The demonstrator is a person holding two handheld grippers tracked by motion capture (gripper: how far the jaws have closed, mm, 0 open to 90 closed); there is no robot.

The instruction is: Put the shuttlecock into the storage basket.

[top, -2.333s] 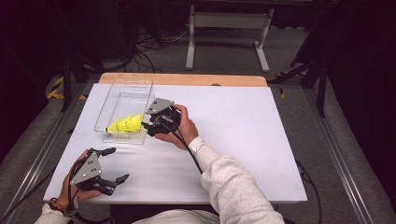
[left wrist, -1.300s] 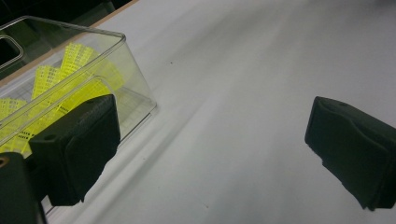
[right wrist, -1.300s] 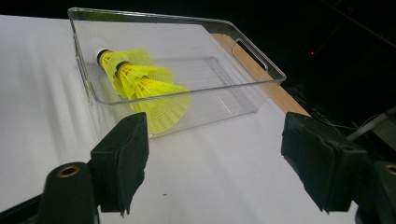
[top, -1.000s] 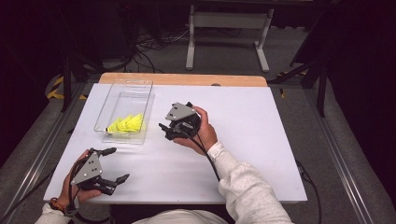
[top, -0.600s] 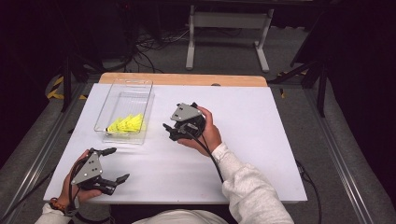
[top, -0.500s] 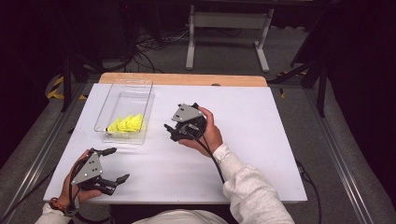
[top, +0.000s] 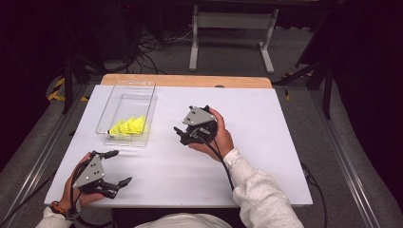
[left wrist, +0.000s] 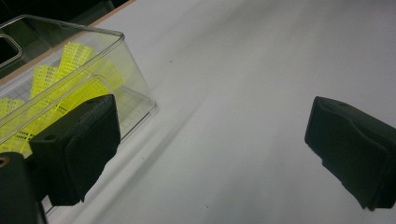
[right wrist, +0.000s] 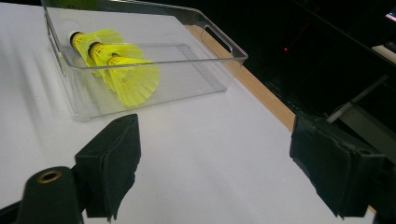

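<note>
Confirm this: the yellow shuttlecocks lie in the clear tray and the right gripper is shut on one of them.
Not quite. The yellow shuttlecocks do lie in the clear tray, but the right gripper is open and holds nothing, its jaws spread over bare table in the right gripper view.

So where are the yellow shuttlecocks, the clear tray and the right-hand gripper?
yellow shuttlecocks [right wrist: 122, 70]: right gripper view, on a mesh skirt.
clear tray [top: 126, 85]: high view, on its far rim.
right gripper [top: 184, 136]: high view, midway between its jaw tips.
</note>
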